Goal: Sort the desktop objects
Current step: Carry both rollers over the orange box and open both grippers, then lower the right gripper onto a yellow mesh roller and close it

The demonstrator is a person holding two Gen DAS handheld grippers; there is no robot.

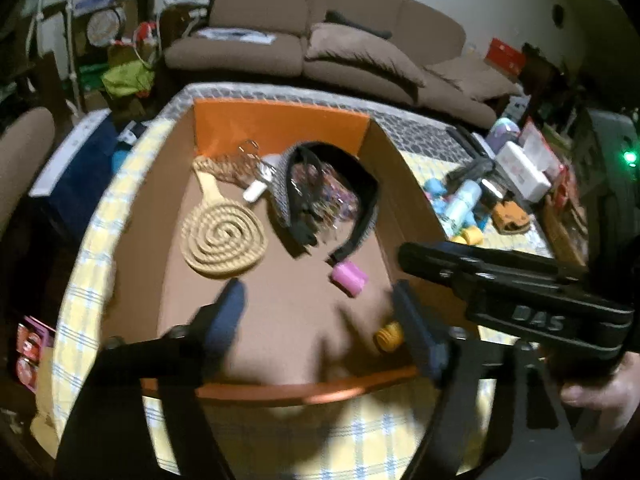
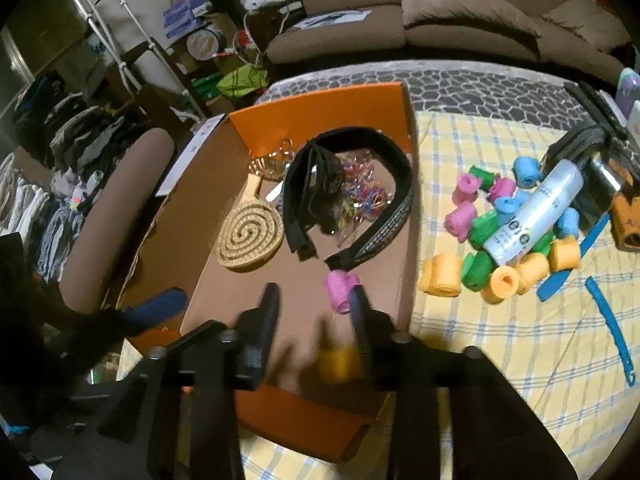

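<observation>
Both hand-held grippers, left (image 1: 320,320) and right (image 2: 316,320), stand open and empty over the box (image 2: 320,104), a pink roller (image 2: 340,290) and a yellow one (image 1: 388,334) lying inside; next, probably fetch from the worktop pile (image 2: 508,232).

- The left gripper (image 1: 320,312) points steeply down, its jaws wide apart with nothing pressed between the pads.
- The right gripper (image 2: 316,312) tilts down too, jaws parted.
- A hand (image 1: 600,396) grips the right gripper's body.
</observation>
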